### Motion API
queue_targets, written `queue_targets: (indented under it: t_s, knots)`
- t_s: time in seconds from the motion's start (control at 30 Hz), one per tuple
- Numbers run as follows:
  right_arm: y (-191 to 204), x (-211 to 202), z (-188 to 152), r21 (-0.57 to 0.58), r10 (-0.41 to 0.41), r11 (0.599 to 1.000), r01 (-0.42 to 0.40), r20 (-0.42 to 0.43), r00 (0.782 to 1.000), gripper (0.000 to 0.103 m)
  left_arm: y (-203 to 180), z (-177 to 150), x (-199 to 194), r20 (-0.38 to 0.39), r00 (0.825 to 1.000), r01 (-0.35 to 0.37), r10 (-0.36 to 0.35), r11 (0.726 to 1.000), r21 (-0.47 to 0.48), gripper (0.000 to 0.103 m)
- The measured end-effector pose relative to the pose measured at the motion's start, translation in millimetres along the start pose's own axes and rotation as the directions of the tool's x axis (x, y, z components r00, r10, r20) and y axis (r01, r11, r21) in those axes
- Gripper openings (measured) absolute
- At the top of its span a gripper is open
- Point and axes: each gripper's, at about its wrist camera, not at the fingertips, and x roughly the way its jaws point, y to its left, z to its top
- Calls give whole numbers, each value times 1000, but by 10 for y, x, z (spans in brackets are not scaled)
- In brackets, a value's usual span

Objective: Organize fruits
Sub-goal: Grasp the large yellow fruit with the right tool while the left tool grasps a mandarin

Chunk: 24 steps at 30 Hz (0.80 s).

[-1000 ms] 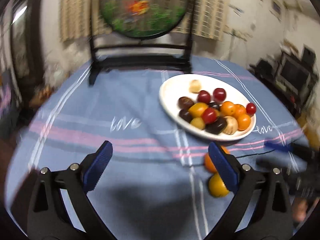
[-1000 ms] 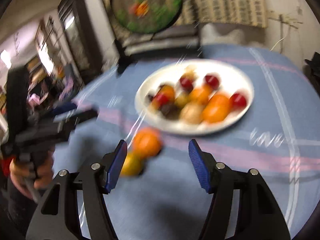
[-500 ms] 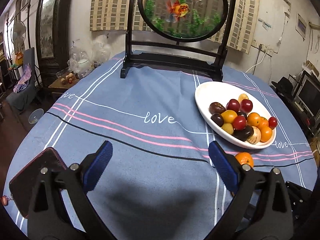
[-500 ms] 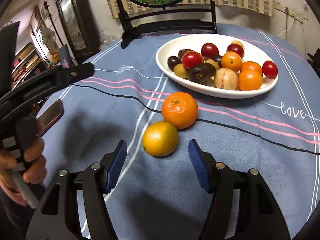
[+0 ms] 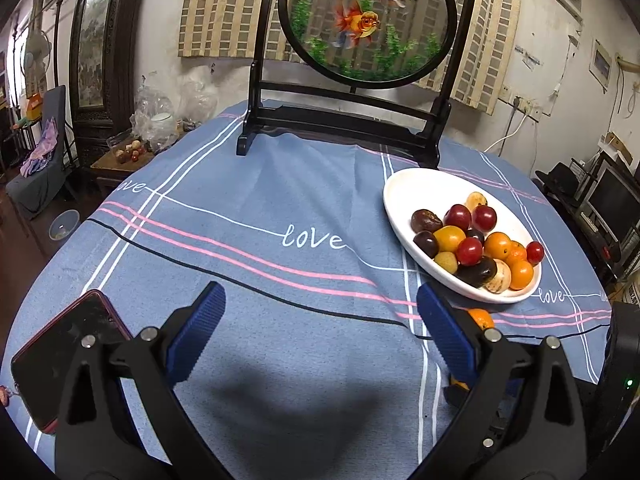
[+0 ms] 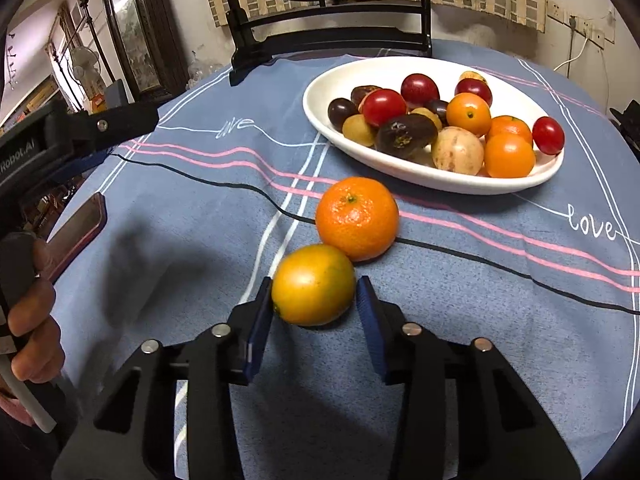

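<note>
A white oval plate (image 6: 460,184) holds several small fruits: red, dark, yellow and orange. It also shows at the right in the left wrist view (image 5: 404,208). On the blue cloth before it lie an orange tangerine (image 6: 356,218) and a yellow-green citrus (image 6: 313,285), touching each other. My right gripper (image 6: 314,302) has its blue pads on both sides of the yellow-green citrus, closed on it. My left gripper (image 5: 316,332) is open and empty above bare cloth; the tangerine (image 5: 480,317) peeks out past its right finger.
A dark phone (image 5: 60,356) lies at the near left table edge. A black stand with a round goldfish panel (image 5: 368,20) sits at the table's back. The left gripper and the hand holding it (image 6: 28,308) show at the left of the right wrist view.
My right gripper moved forward and closed from wide open onto the yellow-green citrus. The left gripper's view swung left and steadied; it stayed open.
</note>
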Motion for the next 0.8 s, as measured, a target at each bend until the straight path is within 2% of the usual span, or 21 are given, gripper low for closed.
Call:
queue_targets:
  t_s: [0.2,0.3,0.37,0.43,0.53,0.57,0.7,0.8]
  knots:
    - [-55,-97,-34,21,31,999,-31,3,1000,40,-7,-14,28,-9,1000,-11,11,1000,8,98]
    - [-152,-314,-42,33,52,998,-54,66,996,40,-25,-35,61,-27,1000,2,-1,1000,9,98]
    - [-306,-485,-38,57,35,997,-43,125,992,40,-85,-57,86,-42,999,20,-19,999,33,98]
    - [-476,-575,-30,91,5,996,-20,154,988,40,-205,-102,104,-62,996,71,-66,994,79,98]
    - [-739,-672,-35,148,-58,988,32,175,983,40,-533,-216,138,-118,975,205,-189,968,148,96]
    - [-819,-708,-38,164,-77,985,47,181,980,40,-617,-240,135,-124,971,222,-203,960,171,94]
    - [-901,-808,-36,173,-123,981,86,218,968,40,-1008,-335,165,-133,965,254,-225,926,279,87]
    - [-932,-828,-43,186,-99,981,58,219,971,40,-1178,-373,289,-170,962,258,-214,916,306,79]
